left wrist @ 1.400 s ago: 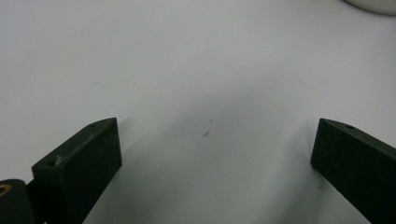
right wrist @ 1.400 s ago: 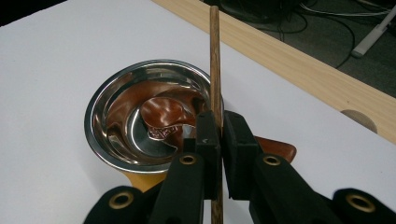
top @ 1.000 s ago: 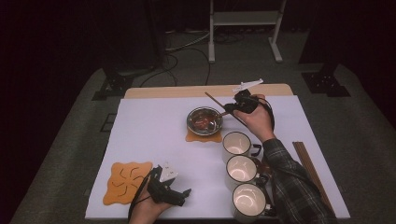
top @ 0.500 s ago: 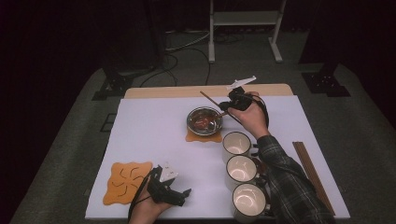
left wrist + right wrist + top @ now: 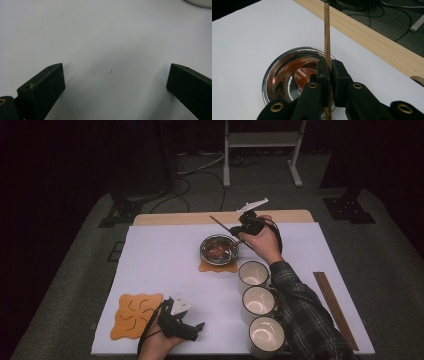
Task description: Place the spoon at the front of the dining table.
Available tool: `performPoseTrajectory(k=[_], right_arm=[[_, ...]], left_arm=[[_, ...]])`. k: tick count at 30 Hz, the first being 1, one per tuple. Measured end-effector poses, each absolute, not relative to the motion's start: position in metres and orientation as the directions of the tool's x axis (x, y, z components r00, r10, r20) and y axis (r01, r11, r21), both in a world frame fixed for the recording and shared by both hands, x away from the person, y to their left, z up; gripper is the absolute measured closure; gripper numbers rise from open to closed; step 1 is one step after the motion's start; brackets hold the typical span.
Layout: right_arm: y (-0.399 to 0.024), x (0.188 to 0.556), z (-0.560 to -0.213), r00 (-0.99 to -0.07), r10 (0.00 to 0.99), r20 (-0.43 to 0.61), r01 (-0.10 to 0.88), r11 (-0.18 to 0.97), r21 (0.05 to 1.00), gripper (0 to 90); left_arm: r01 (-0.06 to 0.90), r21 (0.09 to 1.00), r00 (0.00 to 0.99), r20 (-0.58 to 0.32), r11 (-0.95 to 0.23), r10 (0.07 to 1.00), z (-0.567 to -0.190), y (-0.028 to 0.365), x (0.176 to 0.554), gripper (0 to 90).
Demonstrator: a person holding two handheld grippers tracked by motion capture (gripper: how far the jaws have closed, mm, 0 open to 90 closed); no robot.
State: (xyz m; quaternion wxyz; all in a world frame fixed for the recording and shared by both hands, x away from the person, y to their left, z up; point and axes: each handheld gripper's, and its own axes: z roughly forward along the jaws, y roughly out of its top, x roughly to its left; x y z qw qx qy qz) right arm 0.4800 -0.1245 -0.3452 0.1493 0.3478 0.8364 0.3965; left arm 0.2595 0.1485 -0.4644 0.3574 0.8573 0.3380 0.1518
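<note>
On my right gripper (image 5: 329, 75) I see the jaws clamped on a single wooden chopstick (image 5: 327, 32), which runs up between the pads and stands out past them, its far end over the pale wooden table edge (image 5: 372, 37). From the high view I place that gripper (image 5: 239, 231) just above and beside the steel bowl (image 5: 218, 249), the chopstick (image 5: 220, 223) slanting up and to the left from it. The bowl sits on a small orange coaster (image 5: 212, 267) on the white sheet (image 5: 165, 260). My left gripper (image 5: 192, 329) rests low on the sheet near the front edge, jaws wide apart with bare white surface between them (nothing gripped). Also on the sheet: a larger orange mat (image 5: 134, 315) to the left, three white cups (image 5: 258, 301) in a row. More chopsticks (image 5: 334, 309) lie at the right margin.
</note>
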Motion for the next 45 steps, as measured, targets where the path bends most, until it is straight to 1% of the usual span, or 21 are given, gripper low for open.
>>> performPoseTrajectory(k=[12,29,45], right_arm=[[-0.112,0.49,-0.347,-0.714,0.699,0.039,0.474,0.441,0.762,84.6],[-0.098,0.505,-0.358,-0.699,0.711,0.076,0.512,0.424,0.747,84.6],[-0.092,0.51,-0.369,-0.694,0.717,0.069,0.528,0.441,0.726,84.6]], left_arm=[[0.472,0.714,0.726,0.018,-0.517,0.687,-0.464,0.149,0.259,0.6],[0.471,0.715,0.725,0.018,-0.516,0.688,-0.464,0.148,0.26,0.6],[0.471,0.716,0.725,0.018,-0.516,0.688,-0.464,0.148,0.259,0.6]])
